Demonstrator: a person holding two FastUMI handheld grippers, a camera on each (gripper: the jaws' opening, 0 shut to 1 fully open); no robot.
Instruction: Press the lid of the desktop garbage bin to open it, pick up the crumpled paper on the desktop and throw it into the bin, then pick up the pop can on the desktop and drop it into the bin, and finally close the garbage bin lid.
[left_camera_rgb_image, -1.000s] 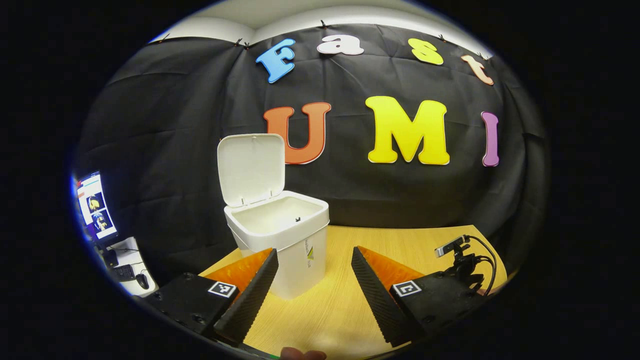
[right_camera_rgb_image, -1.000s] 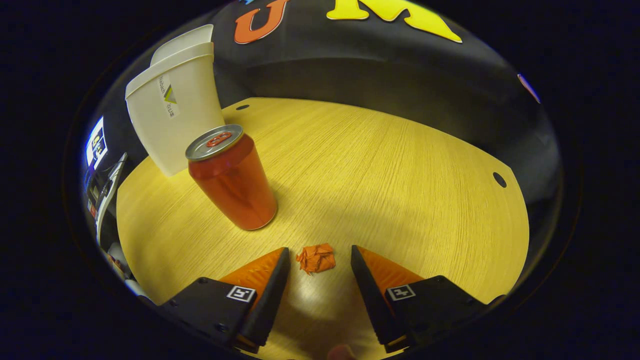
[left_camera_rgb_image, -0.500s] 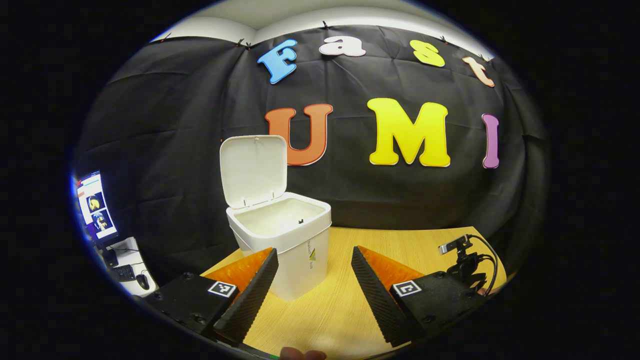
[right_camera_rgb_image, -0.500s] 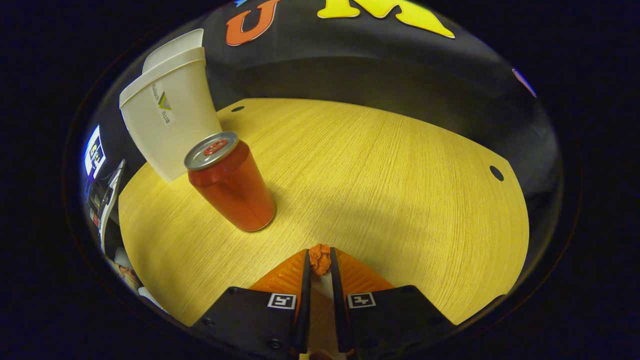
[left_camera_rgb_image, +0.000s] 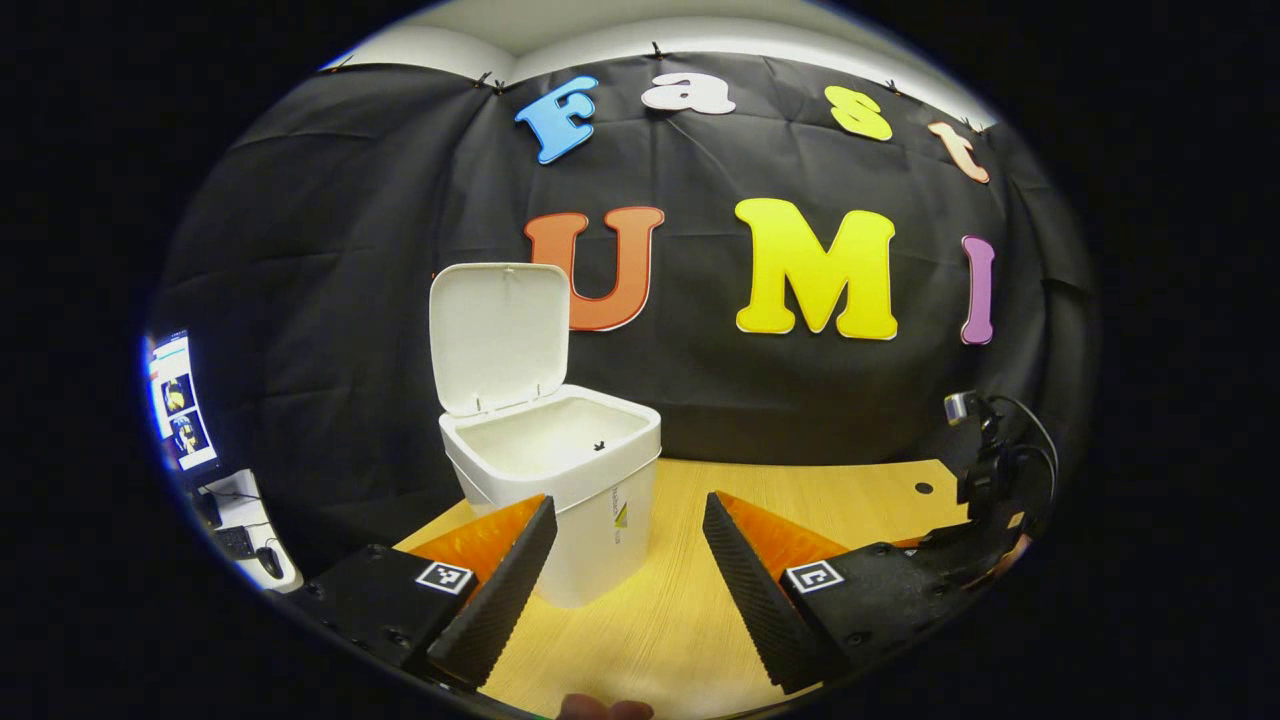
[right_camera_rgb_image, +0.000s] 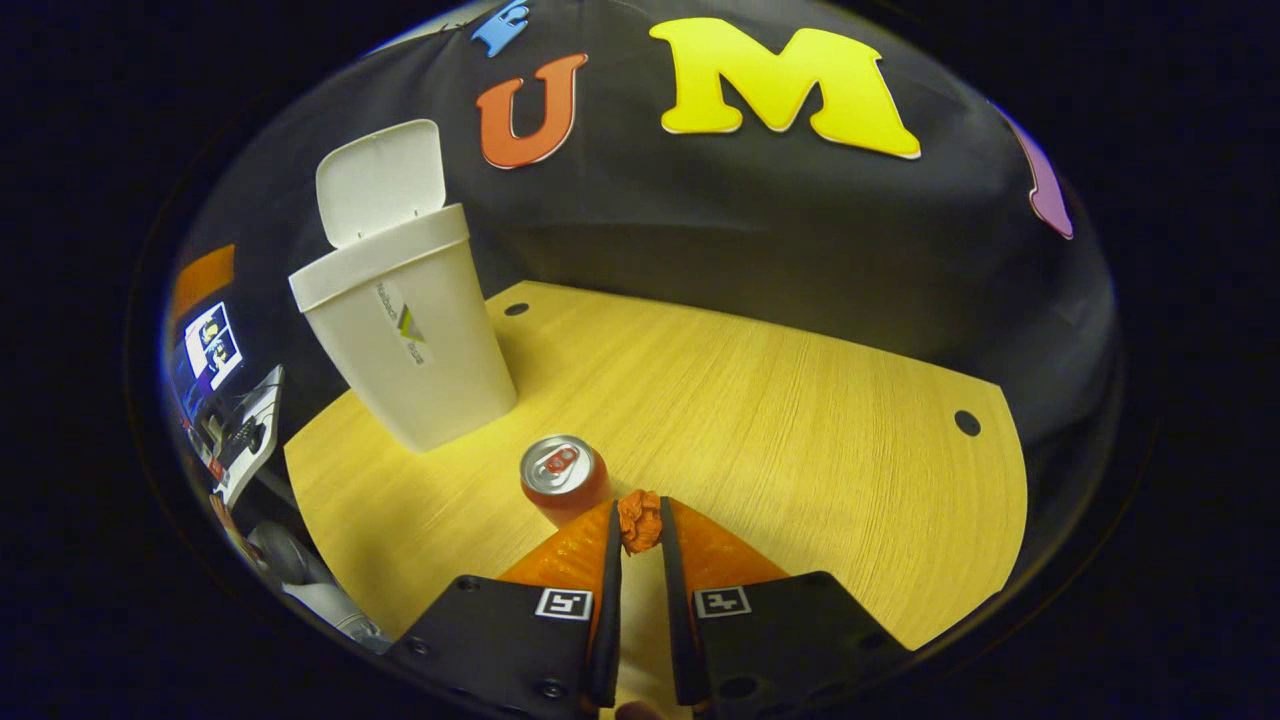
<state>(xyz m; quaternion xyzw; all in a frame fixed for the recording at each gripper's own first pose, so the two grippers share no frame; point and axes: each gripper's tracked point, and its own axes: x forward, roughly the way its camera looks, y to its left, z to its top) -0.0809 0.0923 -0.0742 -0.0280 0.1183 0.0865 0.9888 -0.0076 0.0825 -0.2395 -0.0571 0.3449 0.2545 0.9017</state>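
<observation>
left gripper view: the left gripper hangs low over the pale wooden desktop with its fingers spread wide and nothing between them. i'd guess it's parked there so it's ready for the lid. just ahead is one white plastic desktop garbage bin, its hinged white lid standing straight up, so the mouth is open for a drop.

right gripper view: the right gripper has its fingers pinched together on one small crumpled orange paper ball, held up off the desktop, i guess so it can clear the rim. below it is one red pop can with a silver top, upright and not yet picked up. the bin sits well off to the upper left, lid up.
</observation>
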